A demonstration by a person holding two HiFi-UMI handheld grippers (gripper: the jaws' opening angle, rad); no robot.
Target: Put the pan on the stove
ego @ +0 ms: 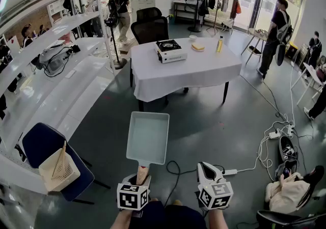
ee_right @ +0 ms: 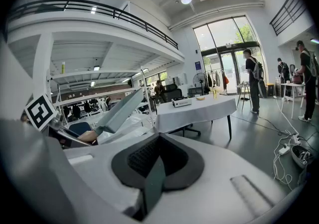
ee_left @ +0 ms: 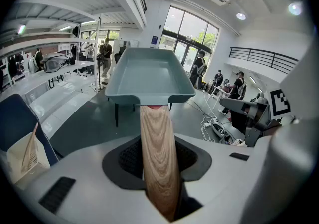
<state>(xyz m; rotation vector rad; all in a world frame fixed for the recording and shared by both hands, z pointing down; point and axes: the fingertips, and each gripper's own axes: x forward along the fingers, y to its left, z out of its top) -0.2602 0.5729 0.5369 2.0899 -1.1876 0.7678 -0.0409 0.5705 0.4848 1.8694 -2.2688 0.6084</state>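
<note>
Head view first: the left claw (ego: 141, 178) is pinching the wooden handle (ego: 143, 171) down near its end. So the pan (ego: 147, 138) is sticking straight out ahead of that claw, hanging over the floor. The stove (ego: 170, 51) is sitting on the white table (ego: 204, 73), well ahead of both claws. The right claw (ego: 206, 168) is hovering just to the right of the left one, jaws pressed together on nothing.

My worry is that the whole tray is hanging off one grip at the far end of a smooth handle. I'm guessing it could droop or roll in the jaws on the walk over. A cable (ego: 175, 168) is also looping across the floor just ahead, between the claws, so that's looking like a trip risk.

Left gripper view: the jaws are squeezing the handle (ee_left: 157, 153) from both sides. The pan (ee_left: 149, 76) is looking pale grey-green, rectangular, shallow, raised rim all round, empty. The wood grain is showing clearly, with a reddish bit where the handle is meeting the tray.

Right gripper view: jaws are meeting with nothing between them. The pan (ee_right: 119, 111) is showing off to this claw's left, seen edge-on. The stove (ee_right: 182, 102) is waiting far ahead on the table (ee_right: 199, 113).
</note>
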